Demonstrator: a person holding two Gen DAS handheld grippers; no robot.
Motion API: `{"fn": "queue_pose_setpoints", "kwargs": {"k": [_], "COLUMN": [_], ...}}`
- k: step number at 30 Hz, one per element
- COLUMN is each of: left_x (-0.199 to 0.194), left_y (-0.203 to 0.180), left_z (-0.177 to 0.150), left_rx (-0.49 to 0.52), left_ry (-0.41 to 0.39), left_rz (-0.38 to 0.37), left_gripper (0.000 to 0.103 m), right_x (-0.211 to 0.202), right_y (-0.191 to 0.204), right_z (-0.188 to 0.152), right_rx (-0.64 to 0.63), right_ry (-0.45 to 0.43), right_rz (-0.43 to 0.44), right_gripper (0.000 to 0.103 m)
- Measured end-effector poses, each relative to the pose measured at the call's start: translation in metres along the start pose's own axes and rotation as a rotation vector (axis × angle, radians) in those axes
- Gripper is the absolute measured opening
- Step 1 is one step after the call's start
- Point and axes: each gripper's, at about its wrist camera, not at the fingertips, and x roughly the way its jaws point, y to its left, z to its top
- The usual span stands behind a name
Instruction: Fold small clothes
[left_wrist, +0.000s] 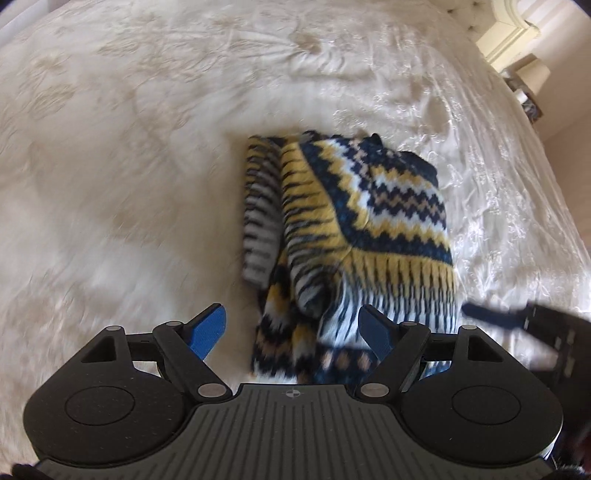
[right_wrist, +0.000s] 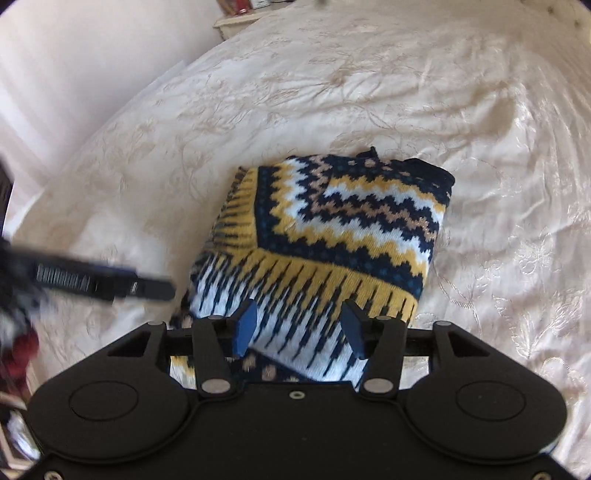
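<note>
Hovering over a folded navy, yellow and white zigzag-knit sweater (right_wrist: 325, 240) on the cream embroidered bedspread (right_wrist: 369, 92), both grippers stand empty. Right gripper (right_wrist: 301, 325) has jaws part-way apart above the sweater's near hem, pads not pressing the knit. Left gripper (left_wrist: 291, 328) has jaws wide apart, over the sweater's near left corner. Sweater's long axis runs away from both; the right looks nearer its middle. No containers visible.
</note>
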Motion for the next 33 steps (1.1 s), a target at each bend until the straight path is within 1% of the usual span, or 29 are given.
{"fn": "queue_pose_setpoints", "kwargs": {"k": [1,3,5,8,10,12,13,15,16,17,18,20,22,24,27,29,31,33], "left_x": [0.003,0.006,0.008,0.009,0.009,0.011,0.012,0.014,0.016,0.018,0.020,0.026,0.033,0.043,0.058,0.067,0.072,0.073], "left_y": [-0.002,-0.003,-0.004,-0.002,0.000,0.001,0.001,0.002,0.002,0.003,0.003,0.002,0.001,0.000,-0.004,-0.006,-0.007,-0.006], "left_z": [0.006,0.015,0.022,0.029,0.031,0.033,0.034,0.034,0.035,0.036,0.036,0.039,0.044,0.048,0.055,0.059,0.060,0.060], "left_rx": [0.006,0.012,0.012,0.010,0.007,0.008,0.006,0.001,-0.005,-0.012,-0.021,-0.041,-0.066,-0.104,-0.143,-0.149,-0.159,-0.151], "left_ry": [0.003,0.011,0.022,0.046,0.062,0.076,0.082,0.096,0.102,0.108,0.114,0.128,0.140,0.152,0.165,0.178,0.177,0.158], "left_rz": [-0.002,-0.011,-0.020,-0.038,-0.052,-0.060,-0.065,-0.079,-0.087,-0.097,-0.110,-0.143,-0.184,-0.222,-0.241,-0.280,-0.301,-0.306], "left_gripper": [0.078,0.078,0.078,0.078,0.078,0.078,0.078,0.078,0.078,0.078,0.078,0.078,0.078,0.078,0.078,0.078,0.076,0.062], "right_x": [0.000,0.002,0.007,0.021,0.030,0.043,0.048,0.056,0.056,0.054,0.050,0.038,0.025,0.015,0.008,0.008,0.009,0.010], "right_y": [0.012,0.040,0.065,0.103,0.120,0.132,0.134,0.137,0.135,0.130,0.121,0.103,0.089,0.078,0.072,0.073,0.075,0.078], "right_z": [-0.007,-0.024,-0.035,-0.051,-0.059,-0.065,-0.067,-0.069,-0.067,-0.061,-0.054,-0.041,-0.033,-0.027,-0.023,-0.024,-0.024,-0.025], "right_rx": [-0.059,-0.192,-0.296,-0.483,-0.591,-0.691,-0.727,-0.773,-0.765,-0.723,-0.638,-0.470,-0.376,-0.297,-0.261,-0.262,-0.265,-0.267], "right_ry": [0.000,-0.010,-0.030,-0.059,-0.073,-0.063,-0.060,-0.054,-0.053,-0.047,-0.044,-0.081,-0.122,-0.145,-0.160,-0.154,-0.151,-0.143], "right_rz": [-0.011,-0.036,-0.069,-0.130,-0.166,-0.193,-0.202,-0.229,-0.233,-0.219,-0.188,-0.158,-0.178,-0.169,-0.162,-0.149,-0.137,-0.127], "right_gripper": [0.059,0.065,0.072,0.074,0.077,0.077,0.075,0.063,0.041,0.021,0.020,0.016,0.016,0.015,0.015,0.015,0.015,0.015]}}
